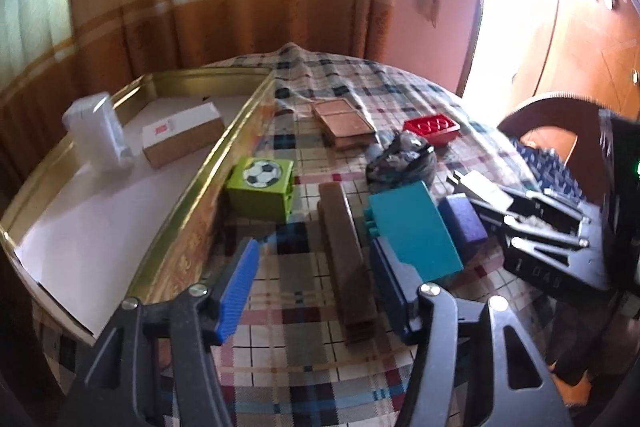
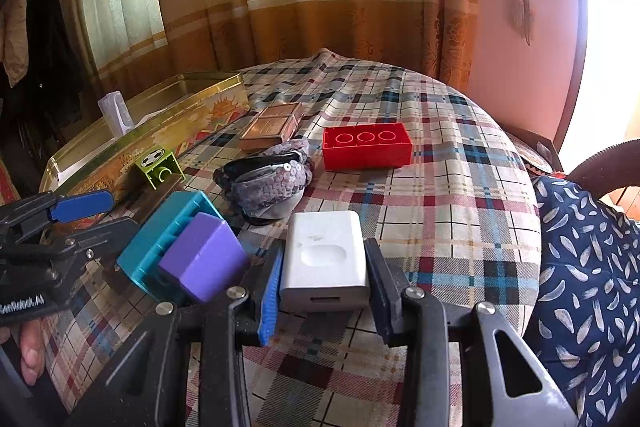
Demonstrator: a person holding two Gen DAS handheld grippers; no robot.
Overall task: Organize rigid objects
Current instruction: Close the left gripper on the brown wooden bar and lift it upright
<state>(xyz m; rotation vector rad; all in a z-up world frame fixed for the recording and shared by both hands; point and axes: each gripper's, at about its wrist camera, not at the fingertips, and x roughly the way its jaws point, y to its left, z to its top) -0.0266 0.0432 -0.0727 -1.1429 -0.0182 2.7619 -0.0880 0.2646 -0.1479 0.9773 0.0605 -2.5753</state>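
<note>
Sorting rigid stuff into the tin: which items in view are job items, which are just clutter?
Job items:
gold tin
white charger, gripped by the right gripper
teal block
purple block
green football block
red block
brown bar
copper box

Lying about:
sequinned fabric bundle
plaid tablecloth
curtain
</note>
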